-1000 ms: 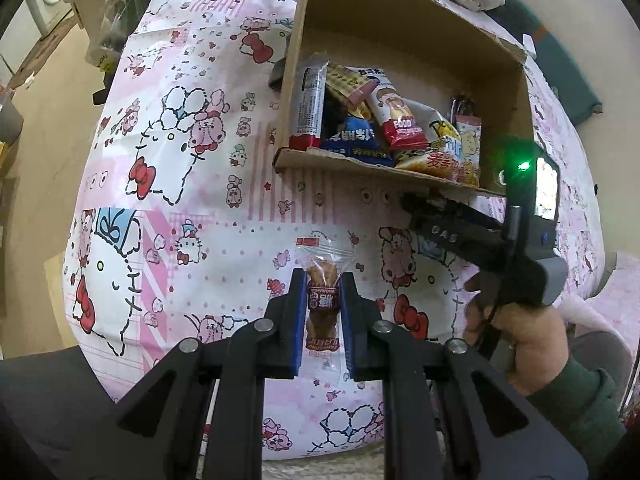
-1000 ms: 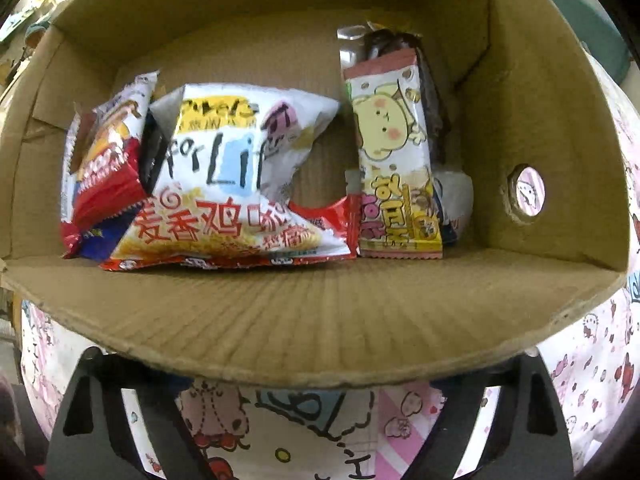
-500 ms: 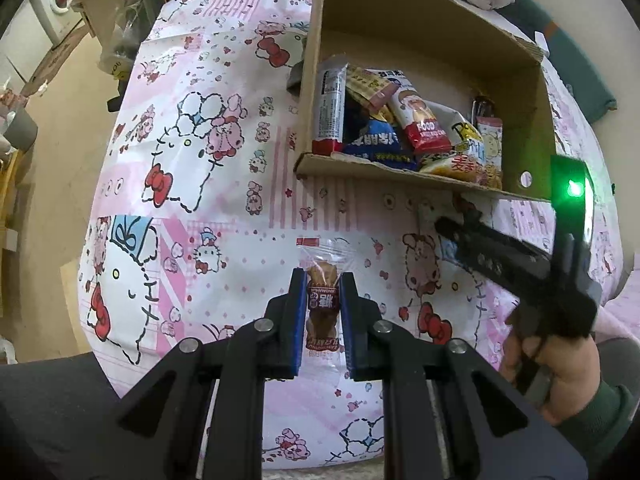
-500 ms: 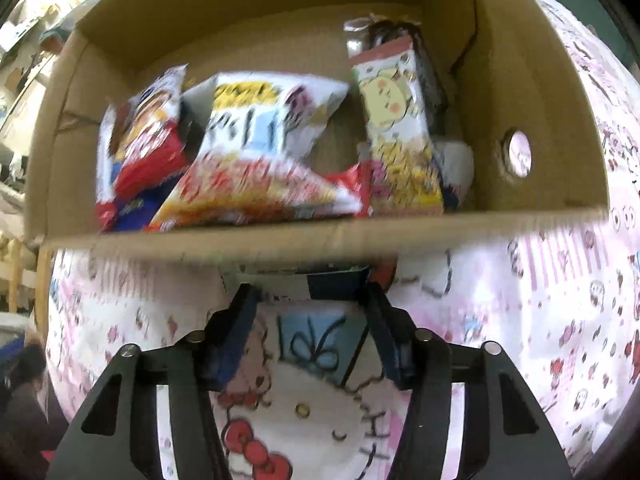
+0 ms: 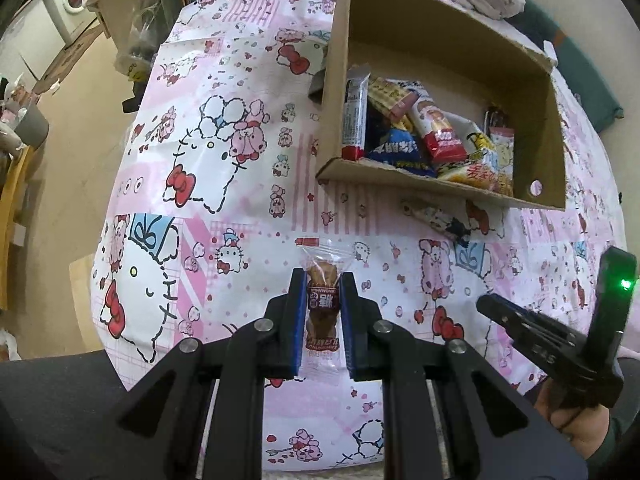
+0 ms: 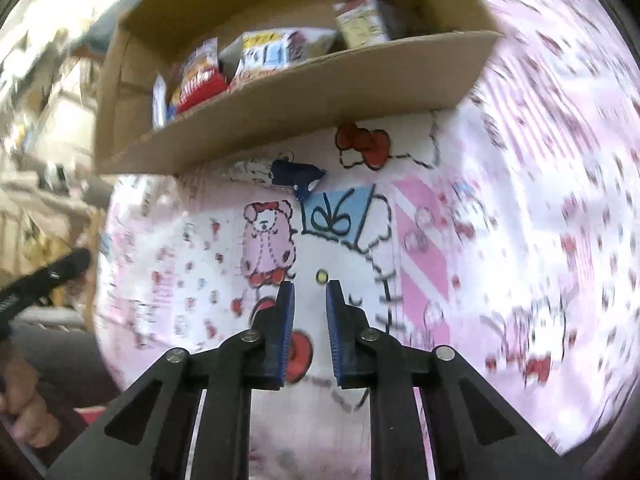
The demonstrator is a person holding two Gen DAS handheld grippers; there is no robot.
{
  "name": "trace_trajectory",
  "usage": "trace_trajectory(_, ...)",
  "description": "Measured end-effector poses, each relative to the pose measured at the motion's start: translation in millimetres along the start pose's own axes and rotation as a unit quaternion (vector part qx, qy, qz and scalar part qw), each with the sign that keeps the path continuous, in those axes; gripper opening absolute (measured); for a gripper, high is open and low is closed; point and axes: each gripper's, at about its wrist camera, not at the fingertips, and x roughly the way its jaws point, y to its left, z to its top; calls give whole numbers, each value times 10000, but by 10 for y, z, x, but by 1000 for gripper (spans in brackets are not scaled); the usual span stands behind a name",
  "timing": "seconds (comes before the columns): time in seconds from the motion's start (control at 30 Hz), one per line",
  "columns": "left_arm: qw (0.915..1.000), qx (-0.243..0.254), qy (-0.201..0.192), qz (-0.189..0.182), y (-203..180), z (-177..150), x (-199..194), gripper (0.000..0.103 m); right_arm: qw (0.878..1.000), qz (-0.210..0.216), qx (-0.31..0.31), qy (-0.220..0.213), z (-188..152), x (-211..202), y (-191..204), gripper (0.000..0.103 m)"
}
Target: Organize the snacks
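Cardboard forms the box [image 5: 448, 40], which stands on a pink cartoon-print cloth [image 5: 224, 160] with its open side toward the cameras. Several snack packs [image 5: 424, 136] lie inside, leaning against one another along the near wall.

Left gripper [image 5: 323, 304]: jaws clamped on a small clear-wrapped brown snack [image 5: 322, 300]. The snack stands upright between the blue pads, its crimped top protruding beyond the fingertips. It is held above the cloth, well apart from the box.

Right gripper [image 6: 310, 304]: jaws have just been closing and are now brought together as far as they go, with nothing between them. The cloth shows through the narrow gap that remains between the pads. In the left view it is at the lower right, gripped by a hand [image 5: 580, 428] in a dark green sleeve.

One further packet [image 6: 280, 172], white and dark blue, lies flat on the cloth just beside the box's near wall, outside it. The right view is motion-blurred.
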Motion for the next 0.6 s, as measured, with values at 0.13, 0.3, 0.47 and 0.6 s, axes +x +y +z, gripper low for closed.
trace_trajectory(0.13, 10000, 5, -27, -93, -32, 8, -39, 13, 9992, 107, 287, -260, 217, -80, -66, 40)
trace_trajectory(0.3, 9999, 6, -84, -127, -33, 20, -73, 13, 9914, -756, -934, -515, 654, 52, 331, 81)
trace_trajectory(0.47, 9998, -93, -78, -146, 34, 29, -82, 13, 9729, -1243, -1948, -115, 915, 506, 506, 73)
trace_trajectory(0.6, 9998, -105, -87, -123, 36, 48, -80, 13, 9677, -1208, -2203, 221, 970, 724, 535, 60)
